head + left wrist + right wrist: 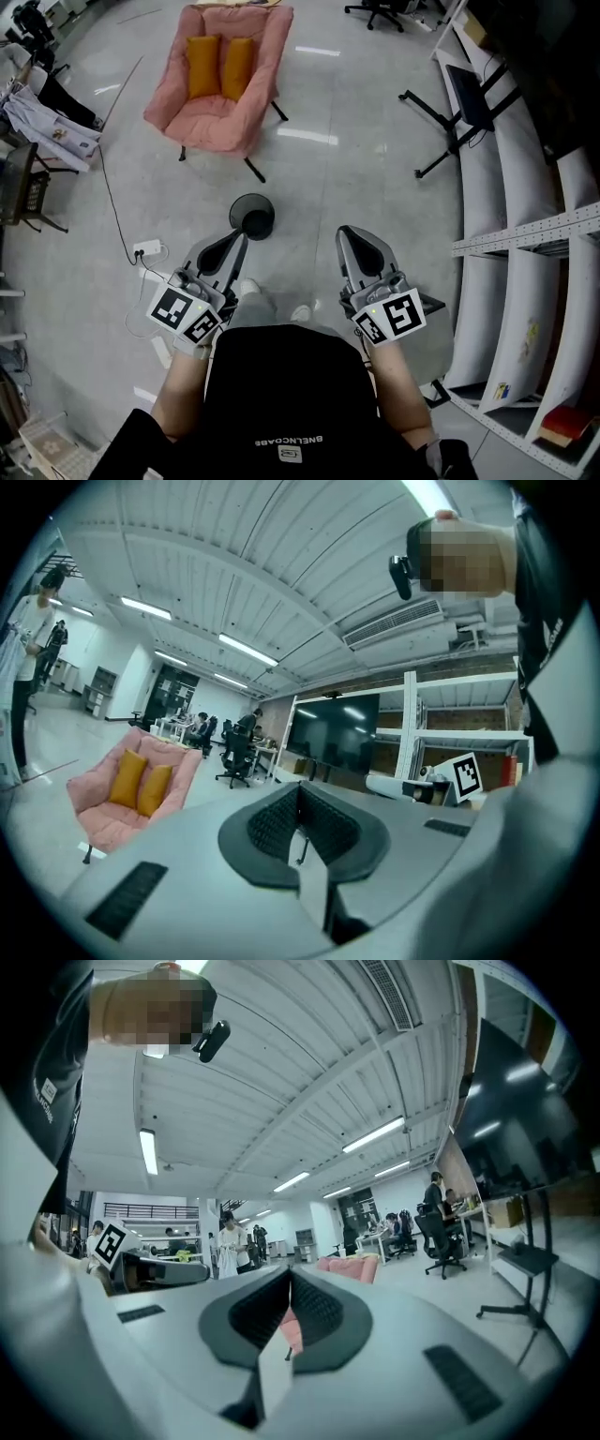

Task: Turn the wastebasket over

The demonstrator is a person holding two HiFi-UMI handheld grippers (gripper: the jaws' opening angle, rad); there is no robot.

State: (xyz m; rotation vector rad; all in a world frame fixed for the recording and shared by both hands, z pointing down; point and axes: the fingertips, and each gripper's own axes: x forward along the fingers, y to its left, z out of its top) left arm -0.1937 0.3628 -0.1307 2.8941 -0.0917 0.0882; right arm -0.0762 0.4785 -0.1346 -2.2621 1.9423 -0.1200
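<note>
Grey polished floor [319, 178] all round. Pink armchair [220, 103] with two orange cushions [203, 66] sits at 11 o'clock from the person. Black wastebasket [251, 216] stands on the floor at 12 o'clock, mouth up, seen just past the tip of the left claw [232, 242]. Right claw [352, 239] is at 1 o'clock, apart from the basket. Both claws are pressed closed with nothing between the jaws, and both are held level.

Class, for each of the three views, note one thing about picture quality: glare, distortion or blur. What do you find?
Head view: white streaks of glare lie on the glossy floor by the pink chair. Left gripper view: fisheye bends the ceiling beams, corners go black. Right gripper view: same fisheye curve; the near fingers look slightly soft.
</note>
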